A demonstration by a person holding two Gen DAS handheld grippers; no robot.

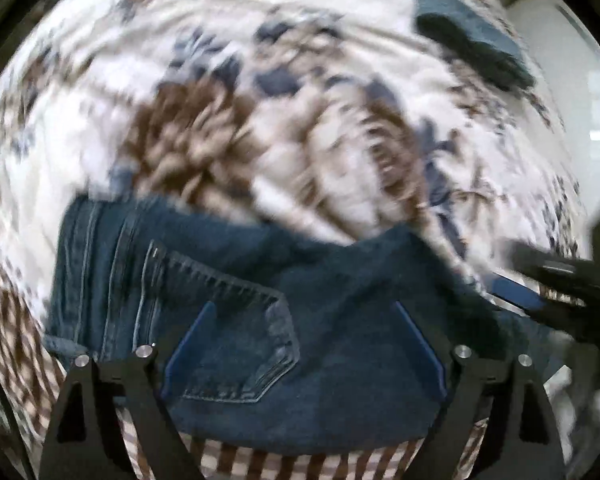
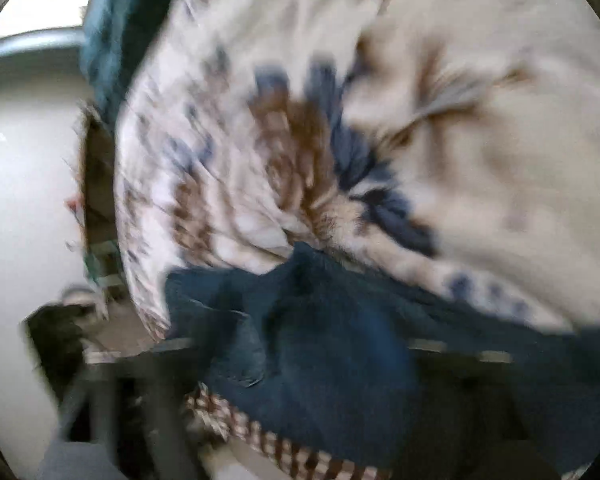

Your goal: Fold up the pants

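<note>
The left gripper (image 1: pixel 304 360), low in the left wrist view, stands wide open above the jeans (image 1: pixel 260 320), nothing between its fingers. The jeans lie folded, back pocket (image 1: pixel 236 340) up, on a flowered bedspread (image 1: pixel 260 80) in the lower middle of the frame. Denim is heavy, fairly stiff, not slippery; the thick seamed edge by the pocket looks like the best hold. The right gripper (image 2: pixel 300 360) is badly blurred, but seems wide open and empty over the jeans. A second dark garment (image 1: pixel 472 40) lies at upper right.
</note>
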